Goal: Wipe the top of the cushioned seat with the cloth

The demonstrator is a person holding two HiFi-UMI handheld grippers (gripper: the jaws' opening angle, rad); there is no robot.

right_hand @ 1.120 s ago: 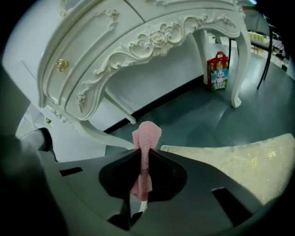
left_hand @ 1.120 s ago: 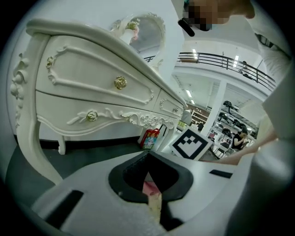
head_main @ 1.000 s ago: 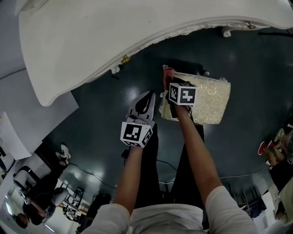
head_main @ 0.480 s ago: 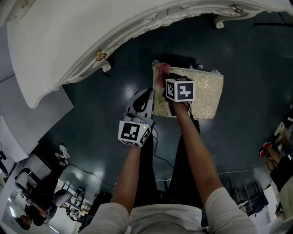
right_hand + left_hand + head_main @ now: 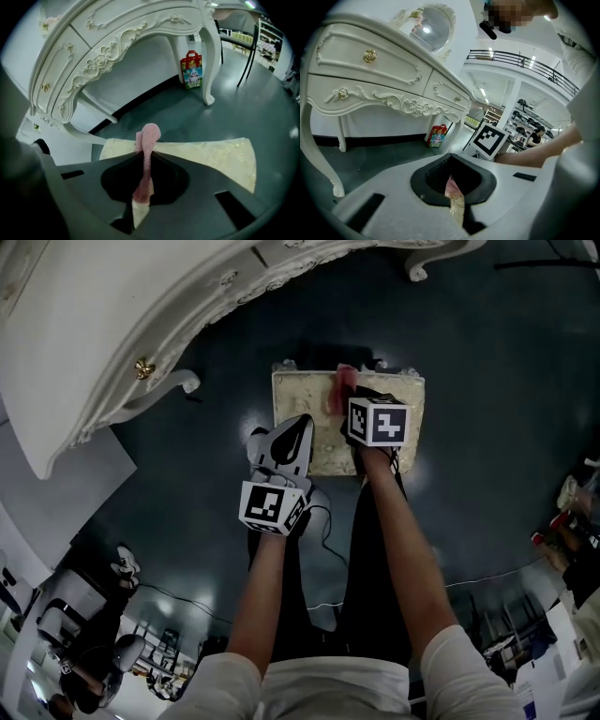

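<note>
The cream, brocade-covered cushioned seat (image 5: 314,457) sits on the dark floor (image 5: 487,381) in the upper middle of the head view, to the lower right of the white carved dressing table (image 5: 112,315). The right gripper (image 5: 351,401) pinches the pink knitted cloth (image 5: 149,138) between closed fingers, the cloth's bunched end over the seat's far edge. The left gripper (image 5: 291,437) hovers over the seat's left part, fingers together on nothing. Wiping well likely means tilting the cloth down into full contact, gripping firmly, and drawing overlapping strokes across the whole top
</note>
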